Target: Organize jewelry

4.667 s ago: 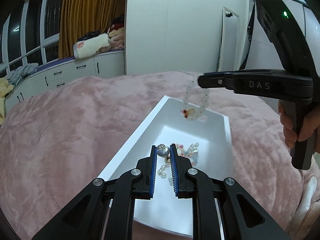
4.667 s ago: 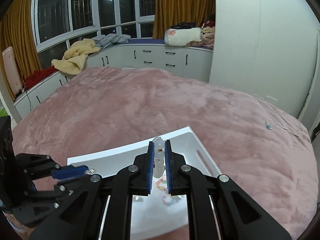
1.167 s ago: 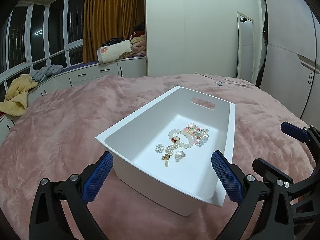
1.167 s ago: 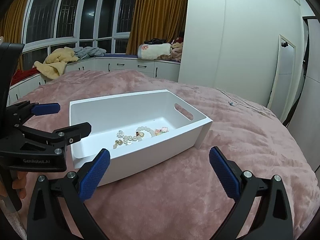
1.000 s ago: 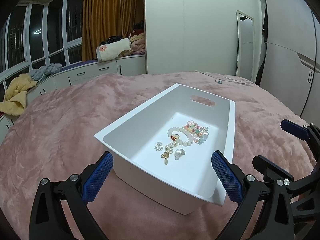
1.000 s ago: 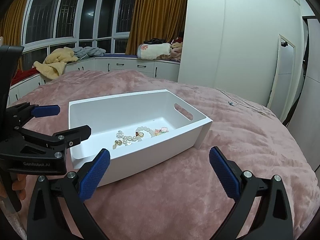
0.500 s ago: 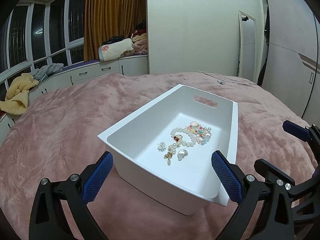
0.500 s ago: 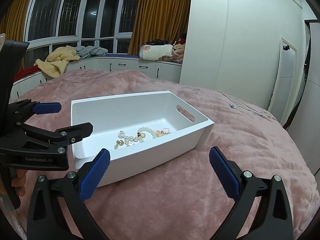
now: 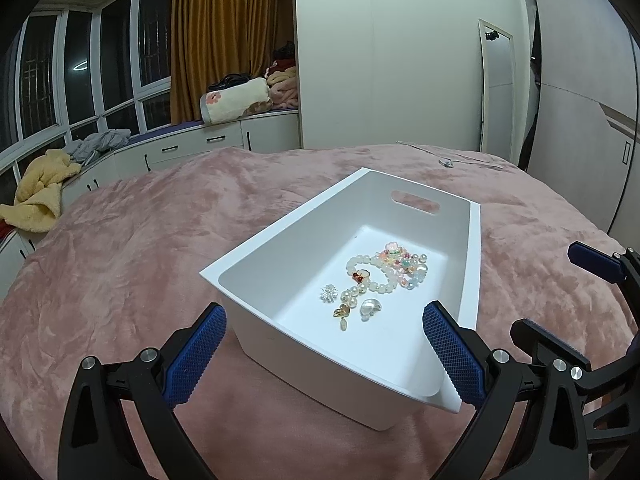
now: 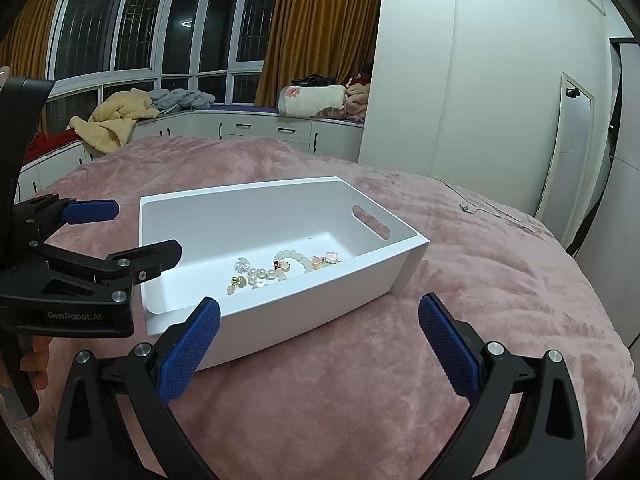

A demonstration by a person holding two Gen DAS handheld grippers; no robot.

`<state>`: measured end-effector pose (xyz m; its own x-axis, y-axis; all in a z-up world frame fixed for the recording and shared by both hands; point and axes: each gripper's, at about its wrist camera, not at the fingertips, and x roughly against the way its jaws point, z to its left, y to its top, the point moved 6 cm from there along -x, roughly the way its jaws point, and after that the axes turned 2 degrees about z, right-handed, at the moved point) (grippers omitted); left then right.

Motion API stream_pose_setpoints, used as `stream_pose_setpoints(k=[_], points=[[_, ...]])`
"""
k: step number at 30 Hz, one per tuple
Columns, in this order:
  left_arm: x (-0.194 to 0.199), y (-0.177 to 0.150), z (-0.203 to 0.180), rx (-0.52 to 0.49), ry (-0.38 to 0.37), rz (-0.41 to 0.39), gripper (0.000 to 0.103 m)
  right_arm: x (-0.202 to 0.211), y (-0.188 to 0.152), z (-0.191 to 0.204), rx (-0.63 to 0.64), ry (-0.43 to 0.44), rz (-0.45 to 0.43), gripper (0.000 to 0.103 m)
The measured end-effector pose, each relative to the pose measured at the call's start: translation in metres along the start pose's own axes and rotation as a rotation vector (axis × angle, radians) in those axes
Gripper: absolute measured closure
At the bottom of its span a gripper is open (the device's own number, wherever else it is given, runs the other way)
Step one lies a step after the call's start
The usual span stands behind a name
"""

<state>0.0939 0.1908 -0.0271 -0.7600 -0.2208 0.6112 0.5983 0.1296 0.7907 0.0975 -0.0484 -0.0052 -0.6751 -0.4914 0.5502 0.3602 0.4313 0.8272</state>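
Observation:
A white rectangular bin (image 9: 280, 240) (image 10: 280, 320) sits on a pink plush bedspread. On its floor lie a pale bead bracelet (image 9: 372, 276) (image 10: 294, 258), colourful beads (image 9: 404, 262) (image 10: 328, 259), a crystal flower (image 9: 329, 293) (image 10: 241, 265), gold earrings (image 9: 342, 312) (image 10: 237, 280) and a pearl shell piece (image 9: 370, 307). My left gripper (image 9: 326, 350) (image 10: 120, 236) stands wide open just before the bin's near end, holding nothing. My right gripper (image 10: 320, 348) (image 9: 560, 292) is also wide open and bare, low over the bedspread beside the bin's long side.
The pink bedspread (image 9: 120, 260) spreads widely around the bin. A thin cable (image 10: 480, 208) lies on the bed's far right. White cabinets with piled blankets (image 10: 312, 100) run under the windows; a wardrobe wall (image 9: 380, 60) stands behind. A hand (image 10: 36, 360) holds the left gripper's handle.
Both grippers, earlier shut on jewelry over the bin, have let the pieces go into it, opened wide and drawn back. Over the last second the views barely shift.

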Motion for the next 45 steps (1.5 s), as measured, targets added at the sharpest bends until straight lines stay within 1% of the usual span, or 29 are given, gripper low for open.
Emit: stream_pose_setpoints(k=[24, 32, 39, 45], points=[[0.0008, -0.0008, -0.0008, -0.009, 0.002, -0.008, 0.003, -0.0026, -0.0015, 0.0022, 0.000, -0.006, -0.002, 0.005], [0.0026, 0.0014, 0.0046, 0.034, -0.038, -0.021, 0.003, -0.0023, -0.0019, 0.0028, 0.005, 0.000, 0.000, 0.005], [0.0031, 0.0003, 0.0018, 0.019, -0.049, -0.021, 0.003, -0.0017, -0.0029, 0.0039, 0.003, -0.002, 0.002, 0.005], [0.0031, 0.0020, 0.0047, 0.035, -0.030, -0.023, 0.003, -0.0016, -0.0041, 0.0053, 0.005, 0.000, 0.007, 0.005]])
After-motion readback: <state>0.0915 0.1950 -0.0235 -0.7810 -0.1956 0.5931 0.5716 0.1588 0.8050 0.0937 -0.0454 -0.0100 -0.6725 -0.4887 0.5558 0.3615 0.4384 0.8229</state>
